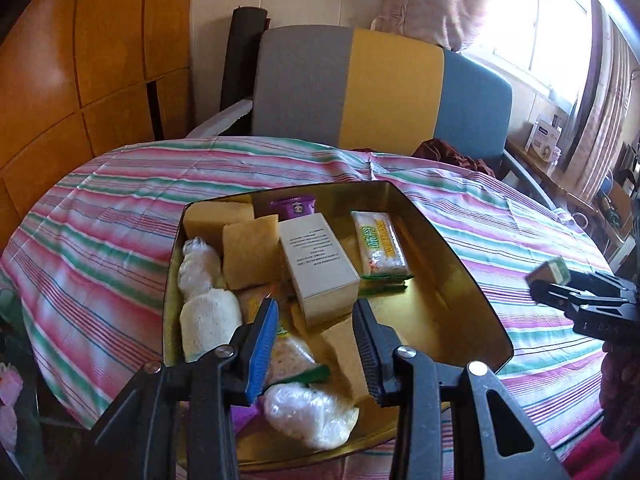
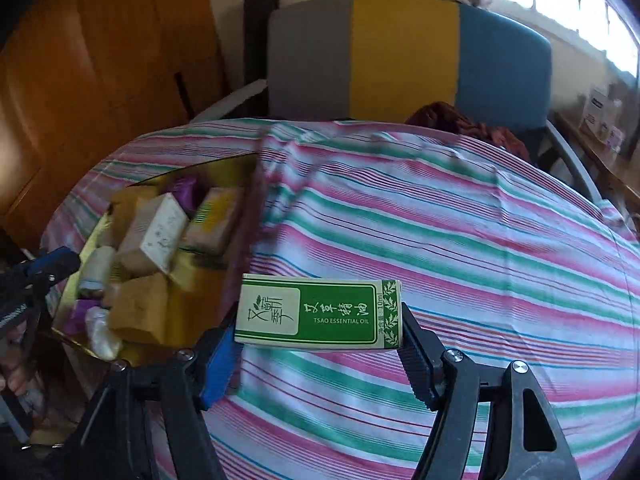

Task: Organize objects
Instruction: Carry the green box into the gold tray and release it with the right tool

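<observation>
Covering most of both views, the bench (image 2: 460,208) wears a pink-and-green striped cloth, and its cloth looks bare of loose items apart from the tin. A gold tin (image 1: 452,248) sits mid-frame in the left wrist view and already holds most of the things: yellow sponges (image 1: 248,252), a white box (image 1: 320,264), a wrapped snack bar (image 1: 380,246), clear-wrapped bundles. So the sorting seems well advanced. What is left, by my reading, is the green essential-oil box (image 2: 318,312), gripped end to end in the right tongs (image 2: 320,356) at lower centre of the right wrist view, above the cloth just right of the tin. The left tongs (image 1: 316,352) hang over the tin's near end, jaws narrowly parted and holding nothing.
</observation>
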A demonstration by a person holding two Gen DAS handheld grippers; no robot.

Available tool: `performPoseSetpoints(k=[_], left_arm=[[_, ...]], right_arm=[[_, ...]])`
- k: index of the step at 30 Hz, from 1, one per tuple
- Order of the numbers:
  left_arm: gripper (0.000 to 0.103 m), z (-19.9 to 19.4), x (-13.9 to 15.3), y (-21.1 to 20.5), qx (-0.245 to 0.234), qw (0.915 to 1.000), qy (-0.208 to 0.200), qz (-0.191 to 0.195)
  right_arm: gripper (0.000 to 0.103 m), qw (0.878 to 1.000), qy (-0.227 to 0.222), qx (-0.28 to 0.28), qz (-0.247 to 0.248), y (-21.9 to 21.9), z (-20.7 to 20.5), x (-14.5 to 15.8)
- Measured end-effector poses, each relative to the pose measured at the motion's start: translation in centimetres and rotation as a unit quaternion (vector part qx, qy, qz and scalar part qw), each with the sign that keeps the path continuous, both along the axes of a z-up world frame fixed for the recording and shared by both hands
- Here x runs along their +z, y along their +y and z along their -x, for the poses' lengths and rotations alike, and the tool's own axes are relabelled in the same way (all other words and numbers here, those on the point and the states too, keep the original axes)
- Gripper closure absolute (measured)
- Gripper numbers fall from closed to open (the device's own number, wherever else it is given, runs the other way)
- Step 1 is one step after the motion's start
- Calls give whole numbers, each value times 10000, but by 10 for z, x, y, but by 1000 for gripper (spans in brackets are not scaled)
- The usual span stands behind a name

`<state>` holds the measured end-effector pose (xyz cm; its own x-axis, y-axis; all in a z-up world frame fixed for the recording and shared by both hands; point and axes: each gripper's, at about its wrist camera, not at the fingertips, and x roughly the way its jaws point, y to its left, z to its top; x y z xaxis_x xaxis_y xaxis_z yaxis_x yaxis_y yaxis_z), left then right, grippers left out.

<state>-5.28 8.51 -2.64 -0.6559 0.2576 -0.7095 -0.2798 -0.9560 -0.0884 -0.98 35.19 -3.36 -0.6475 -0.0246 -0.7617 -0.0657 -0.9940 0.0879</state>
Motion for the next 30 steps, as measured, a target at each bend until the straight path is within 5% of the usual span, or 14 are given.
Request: performPoseSetpoints(k=[13, 25, 30], left_arm=[[65, -3, -6, -42, 385, 9989, -127, -240], [62, -3, -16, -73, 749, 9966, -263, -199], [59, -3, -17, -67, 749, 9971, -155, -36]], right_arm=[[31, 9954, -72, 955, -41, -93, 39, 0], [29, 9922, -662, 959, -452, -117, 85, -37], [18, 9924, -713, 872, -499, -118, 90, -50]])
